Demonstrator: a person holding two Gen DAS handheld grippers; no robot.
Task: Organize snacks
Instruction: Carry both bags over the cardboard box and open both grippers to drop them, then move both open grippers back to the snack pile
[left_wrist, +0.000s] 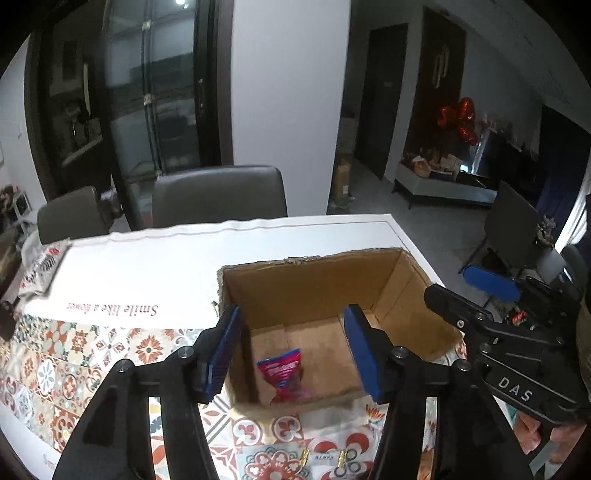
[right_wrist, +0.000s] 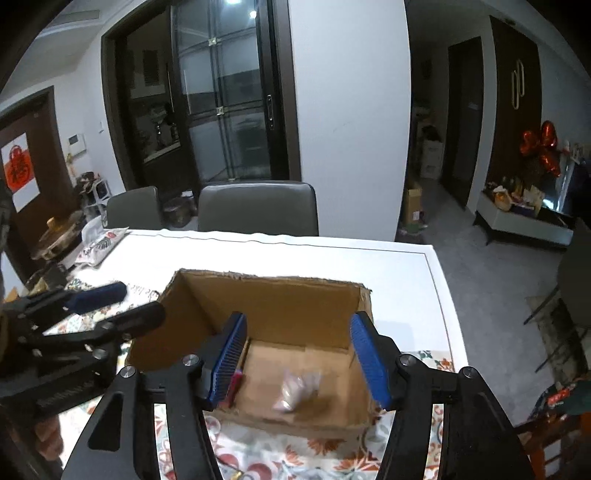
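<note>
Snacks look dropped: pink packet and pale blurry bag sit in the cardboard box, lower centre, both grippers gaping empty, so probably fetch more next.

Two claws over a box

The right claw is open above the cardboard box on the worktop. A blurry pale bag is inside the box. The left claw is beside the box.
</note>
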